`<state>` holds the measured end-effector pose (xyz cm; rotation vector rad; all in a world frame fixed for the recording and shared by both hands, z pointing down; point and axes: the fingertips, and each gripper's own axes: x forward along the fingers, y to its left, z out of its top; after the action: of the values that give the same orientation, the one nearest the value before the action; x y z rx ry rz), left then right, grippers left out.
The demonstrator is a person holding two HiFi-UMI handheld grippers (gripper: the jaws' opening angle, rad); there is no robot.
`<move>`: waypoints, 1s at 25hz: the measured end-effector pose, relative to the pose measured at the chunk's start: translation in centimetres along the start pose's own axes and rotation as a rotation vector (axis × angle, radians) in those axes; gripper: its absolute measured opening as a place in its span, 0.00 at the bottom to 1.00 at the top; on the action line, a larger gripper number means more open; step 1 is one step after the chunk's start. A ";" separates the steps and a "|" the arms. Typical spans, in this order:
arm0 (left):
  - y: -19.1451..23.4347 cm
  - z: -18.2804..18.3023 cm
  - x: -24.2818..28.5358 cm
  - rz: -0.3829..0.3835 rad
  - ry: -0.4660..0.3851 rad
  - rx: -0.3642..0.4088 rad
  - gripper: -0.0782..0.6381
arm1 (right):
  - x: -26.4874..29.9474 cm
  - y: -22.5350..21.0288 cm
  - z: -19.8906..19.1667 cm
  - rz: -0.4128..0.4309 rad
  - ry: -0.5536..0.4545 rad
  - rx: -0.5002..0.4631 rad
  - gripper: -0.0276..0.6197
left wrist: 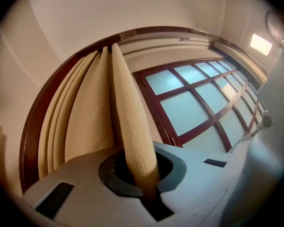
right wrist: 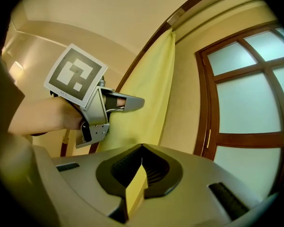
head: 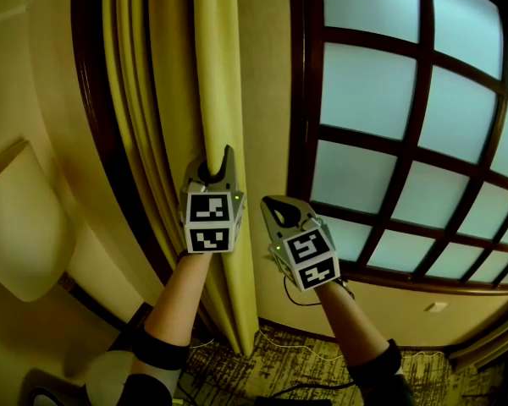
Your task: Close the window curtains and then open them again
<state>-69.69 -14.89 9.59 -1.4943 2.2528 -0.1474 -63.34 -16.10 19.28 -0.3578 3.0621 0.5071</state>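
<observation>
Left tongs point(left wrist: 149, 193) are clenched on a narrow vertical fold of the curtain point(head: 213, 74); the left gripper view shows cloth rising straight out of the closed jaws. Right tongs point(right wrist: 134, 195) are clenched too, with a thin yellow slip pinched between them, which I take to be the curtain's free edge a little lower down. In the head view the two sit side by side, the left one higher and hard against the fabric, the right one just beside the hanging edge.

Gripping a fold rather than flat cloth gives the jaws something thick enough to bite. Two holds at different heights should keep the drape from twisting when it is pulled.

Outward from the grip, the curtain hangs gathered in deep pleats at the left side of the window point(head: 381, 100). Its frosted panes and dark wooden frame point(head: 300, 83) stand fully uncovered. A strip of pale wall point(head: 271, 100) lies between the cloth and the frame, and patterned carpet point(head: 262, 358) shows below.

Since the glass is bare and the leading edge is held, this looks like the start of the closing pull, toward the right across the panes. A slip of the thin right-hand pinch seems the likeliest trouble.
</observation>
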 end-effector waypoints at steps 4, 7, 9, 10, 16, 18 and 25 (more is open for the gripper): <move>-1.5 0.7 0.4 -0.019 -0.026 0.078 0.11 | -0.5 -1.0 -0.6 -0.029 0.008 -0.002 0.06; -3.2 1.3 0.7 -0.029 -0.043 0.127 0.11 | -1.6 -2.3 -0.8 -0.053 0.015 0.007 0.06; -4.7 2.1 1.0 -0.034 -0.060 0.143 0.11 | -2.7 -3.5 -0.8 -0.072 0.012 0.013 0.06; -5.7 2.5 1.2 -0.039 -0.067 0.147 0.11 | -3.5 -4.2 -1.1 -0.086 0.012 0.015 0.06; -4.6 1.2 3.6 -0.084 -0.051 0.149 0.11 | -1.5 -5.6 -2.1 -0.170 0.030 0.015 0.06; -2.5 0.8 4.9 -0.115 -0.057 0.159 0.11 | 0.9 -4.8 -1.0 -0.195 0.026 0.031 0.06; 4.9 -1.9 8.8 -0.198 -0.086 0.174 0.11 | 9.3 -2.7 -0.5 -0.289 0.046 0.052 0.06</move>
<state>-77.49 -21.04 7.16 -1.5946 1.9688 -0.3233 -71.74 -20.76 18.41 -0.8040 2.9837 0.4089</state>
